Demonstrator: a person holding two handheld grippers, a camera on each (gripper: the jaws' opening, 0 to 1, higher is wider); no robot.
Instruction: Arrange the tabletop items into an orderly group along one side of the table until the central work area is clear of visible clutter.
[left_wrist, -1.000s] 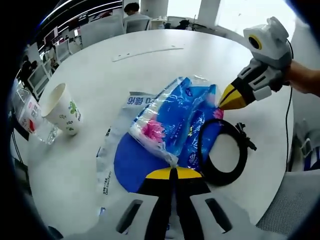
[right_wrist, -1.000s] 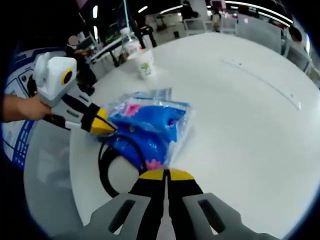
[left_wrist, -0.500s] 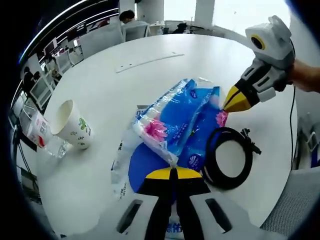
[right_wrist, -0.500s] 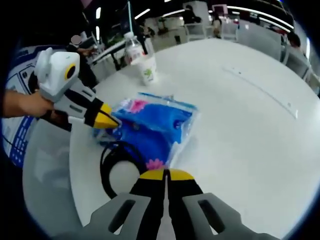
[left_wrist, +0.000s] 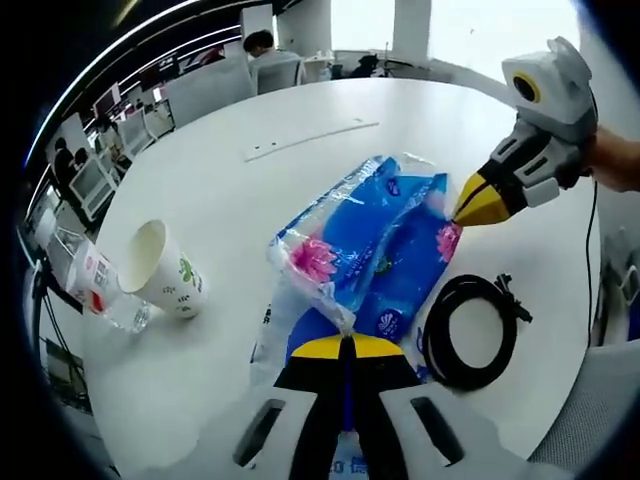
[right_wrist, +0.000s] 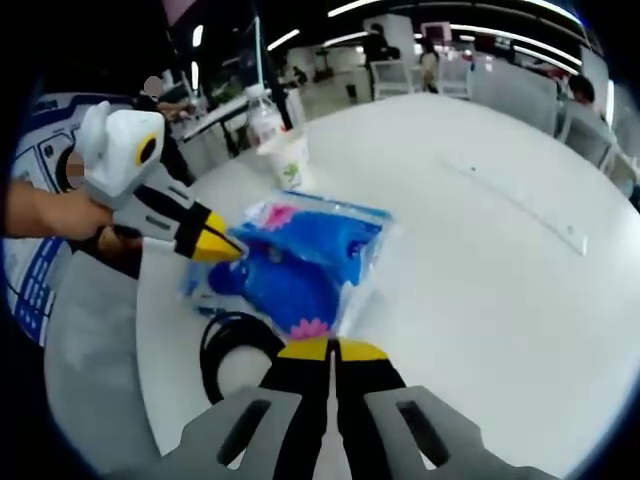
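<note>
A blue tissue pack (left_wrist: 365, 250) with pink flowers is stretched between both grippers over the white round table (left_wrist: 250, 190). My left gripper (left_wrist: 347, 345) is shut on its near corner. My right gripper (left_wrist: 470, 212) comes in from the right, its yellow tips shut on the far end. In the right gripper view the tissue pack (right_wrist: 310, 260) runs from my right gripper (right_wrist: 330, 348) up to the left gripper (right_wrist: 222, 248). A black cable coil (left_wrist: 470, 330) lies on the table beside the pack, apart from it.
A paper cup (left_wrist: 165, 285) and a plastic bottle (left_wrist: 95, 295) lie at the table's left edge. A blue flat piece (left_wrist: 310, 345) and a clear printed wrapper (left_wrist: 272, 320) sit under the pack. A thin white strip (left_wrist: 310, 140) lies farther off. Desks, chairs and people surround the table.
Both grippers have kept hold of the pack while it rose and shifted off the cable coil, which now lies clear of it. The cup and bottle look nearer in both views.
</note>
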